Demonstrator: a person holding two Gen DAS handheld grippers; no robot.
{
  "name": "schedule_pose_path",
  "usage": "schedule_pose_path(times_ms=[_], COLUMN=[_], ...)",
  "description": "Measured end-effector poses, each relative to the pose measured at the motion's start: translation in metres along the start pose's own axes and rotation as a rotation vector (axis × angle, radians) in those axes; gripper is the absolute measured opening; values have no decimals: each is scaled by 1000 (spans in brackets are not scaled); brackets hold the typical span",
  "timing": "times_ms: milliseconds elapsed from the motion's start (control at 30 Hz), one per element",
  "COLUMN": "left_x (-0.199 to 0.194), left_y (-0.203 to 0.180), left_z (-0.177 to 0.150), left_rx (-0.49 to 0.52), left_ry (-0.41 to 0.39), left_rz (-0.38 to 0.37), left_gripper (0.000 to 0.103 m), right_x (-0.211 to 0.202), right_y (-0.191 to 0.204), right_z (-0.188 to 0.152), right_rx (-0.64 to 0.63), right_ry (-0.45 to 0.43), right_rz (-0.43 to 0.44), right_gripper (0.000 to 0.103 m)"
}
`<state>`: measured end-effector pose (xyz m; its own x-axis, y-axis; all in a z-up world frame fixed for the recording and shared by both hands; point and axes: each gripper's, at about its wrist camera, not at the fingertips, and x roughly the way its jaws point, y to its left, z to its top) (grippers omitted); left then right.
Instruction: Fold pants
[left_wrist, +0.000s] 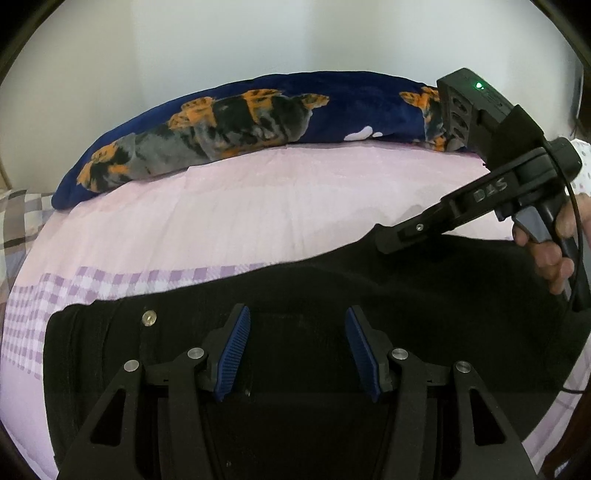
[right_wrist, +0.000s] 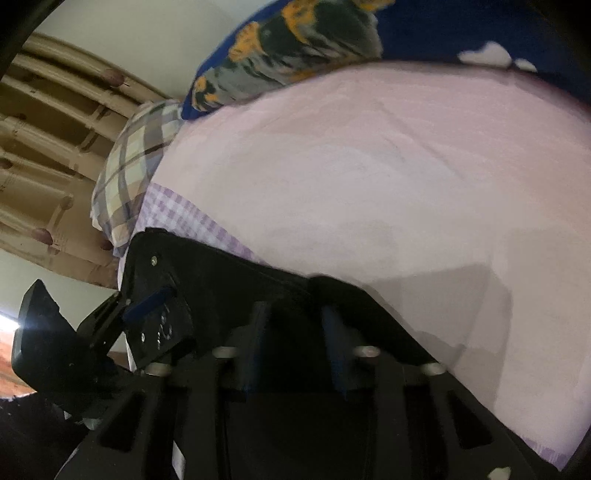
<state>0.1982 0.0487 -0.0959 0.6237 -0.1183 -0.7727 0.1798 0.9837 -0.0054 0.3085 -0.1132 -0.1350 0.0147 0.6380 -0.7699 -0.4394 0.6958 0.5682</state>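
We are at the gripping step of the fold: both tongs sit at the pants (left_wrist: 332, 295), which lie flat on the pink bed (left_wrist: 221, 214), near its front edge, below the blue blanket (left_wrist: 258, 110) rolled along the far side.

The left tongs (left_wrist: 297, 347) stand half open over the cloth just beside the waistband button (left_wrist: 149, 317); their blue pads (left_wrist: 236, 350) hold nothing between them. The right tongs (left_wrist: 391, 238) come in from the right and pinch the far edge of the pants; in the left view their tips are closed on that dark hem, and in the blurred right view the jaws look nearly shut with black cloth around them, so we judge the right side gripped.

The pants run left to right across the bed, long axis parallel to the blanket. The waist points left, toward the plaid pillow (left_wrist: 22, 210); the legs run off to the right, where their ends are out of view.

Next, we judge, the left tongs must drop and close on the waist edge so that both corners lift together. Lifting one side alone would probably skew the fold.
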Motion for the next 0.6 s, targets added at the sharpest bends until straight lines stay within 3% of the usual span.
schedule_pose_path(times_ms=[100,200,367,467,600], left_x=[-1,0,21,26,15], left_y=[0,-1,-4,-7,-11], left_z=[6,11,5,3,12], left_rx=[-6,-7,6,26,0], left_ry=[-14,-29,34,52,26], left_rz=[-10,-27,-8,18,-29], left_gripper=[55,59,59,59,59], right_x=[-9,-6,10,2,-41], right_y=[5,5,-3,-3,-2], right_z=[8,12,16,16,12], right_rx=[7,0,25,43,57], right_ry=[-65,-75,-77,-88,-185], right_rz=[-15,-59,-105,-101,-95], right_gripper=[9,8,8,21,23])
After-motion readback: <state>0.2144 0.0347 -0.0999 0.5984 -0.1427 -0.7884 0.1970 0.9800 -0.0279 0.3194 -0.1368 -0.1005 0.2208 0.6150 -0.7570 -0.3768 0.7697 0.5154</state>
